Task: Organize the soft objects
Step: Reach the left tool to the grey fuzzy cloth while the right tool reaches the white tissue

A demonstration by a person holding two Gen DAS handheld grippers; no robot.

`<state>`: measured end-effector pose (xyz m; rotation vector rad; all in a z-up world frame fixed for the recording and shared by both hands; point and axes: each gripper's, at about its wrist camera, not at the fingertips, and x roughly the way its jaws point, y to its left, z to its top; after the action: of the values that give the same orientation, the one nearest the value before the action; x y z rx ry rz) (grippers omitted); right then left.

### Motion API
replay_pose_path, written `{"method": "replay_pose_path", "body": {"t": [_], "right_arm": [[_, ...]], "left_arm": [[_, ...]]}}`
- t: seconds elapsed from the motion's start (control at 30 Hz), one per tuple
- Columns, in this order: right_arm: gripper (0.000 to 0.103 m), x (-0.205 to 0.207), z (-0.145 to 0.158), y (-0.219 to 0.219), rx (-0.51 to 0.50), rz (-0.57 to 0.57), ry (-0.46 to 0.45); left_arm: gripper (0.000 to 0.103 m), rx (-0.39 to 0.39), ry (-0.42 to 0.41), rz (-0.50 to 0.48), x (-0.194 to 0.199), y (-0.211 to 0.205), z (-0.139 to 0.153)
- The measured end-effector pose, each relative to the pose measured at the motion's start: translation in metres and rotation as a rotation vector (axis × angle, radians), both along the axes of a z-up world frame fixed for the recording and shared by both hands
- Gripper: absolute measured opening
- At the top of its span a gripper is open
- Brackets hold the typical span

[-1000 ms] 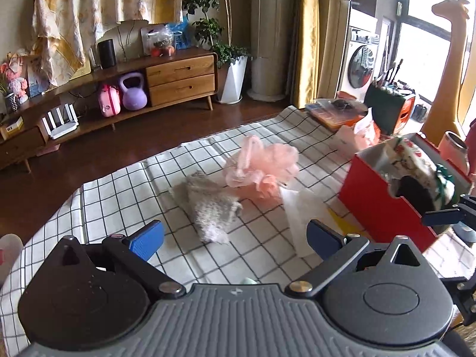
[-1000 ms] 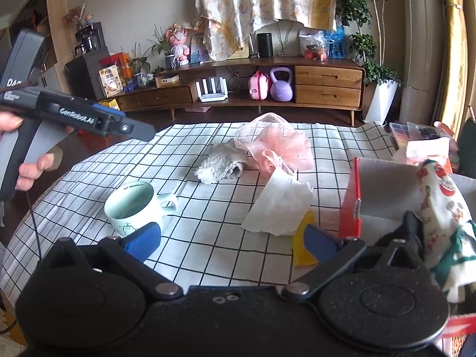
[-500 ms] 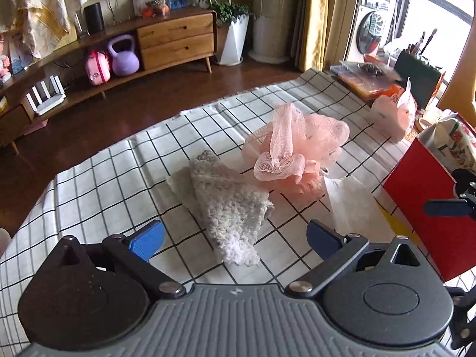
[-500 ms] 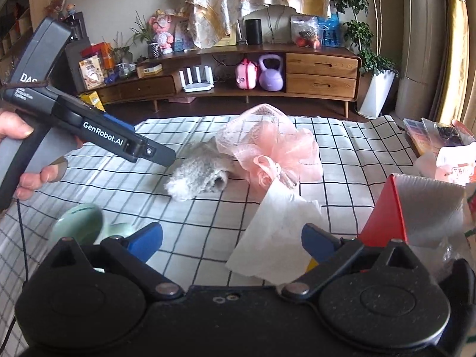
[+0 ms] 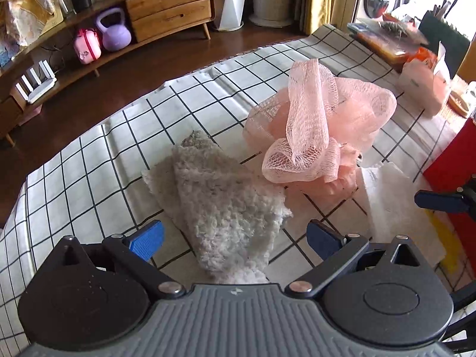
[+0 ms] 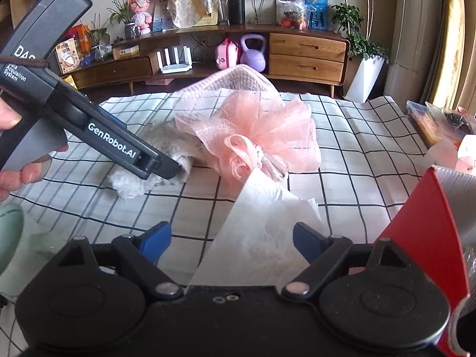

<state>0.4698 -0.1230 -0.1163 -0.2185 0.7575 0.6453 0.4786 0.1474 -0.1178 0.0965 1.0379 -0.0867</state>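
Both tongs have been lowered toward the counter [image 5: 89, 160]; left tongs [image 5: 235, 236] are spread over the grey fluffy cloth [image 5: 226, 208]; right tongs [image 6: 232, 238], just narrowing yet unclenched, are set astride the white tissue [image 6: 261, 229].

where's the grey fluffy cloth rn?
The grey fluffy cloth lies on the checked tablecloth, low in the left wrist view between the left tool's open blue fingers, with the pink mesh bath pouf touching it on its right.

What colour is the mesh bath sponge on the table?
Pale pink bath sponge; clearest in the left wrist view.
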Motion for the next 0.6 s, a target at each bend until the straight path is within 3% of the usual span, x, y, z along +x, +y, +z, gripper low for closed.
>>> {"method": "replay_pose_path", "body": {"t": [0.27,0.33,0.47,0.6], "right_arm": [[0.058,0.003,-0.013,0.003,-0.038,-0.005,0.003],[0.050,0.003,-0.015,0.003,-0.042,-0.009,0.012],[0.042,0.003,-0.018,0.004,-0.049,-0.014,0.010],[0.024,0.002,-0.017,0.003,-0.051,-0.017,0.002]], "left_arm": [[0.099,-0.007,0.044,0.011,0.013,0.000,-0.015],[0.082,-0.022,0.047,0.009,0.014,0.001,-0.016],[0.067,-0.028,0.065,0.032,0.018,0.003,-0.020],[0.058,-0.019,0.065,0.025,0.017,0.003,-0.024]]}}
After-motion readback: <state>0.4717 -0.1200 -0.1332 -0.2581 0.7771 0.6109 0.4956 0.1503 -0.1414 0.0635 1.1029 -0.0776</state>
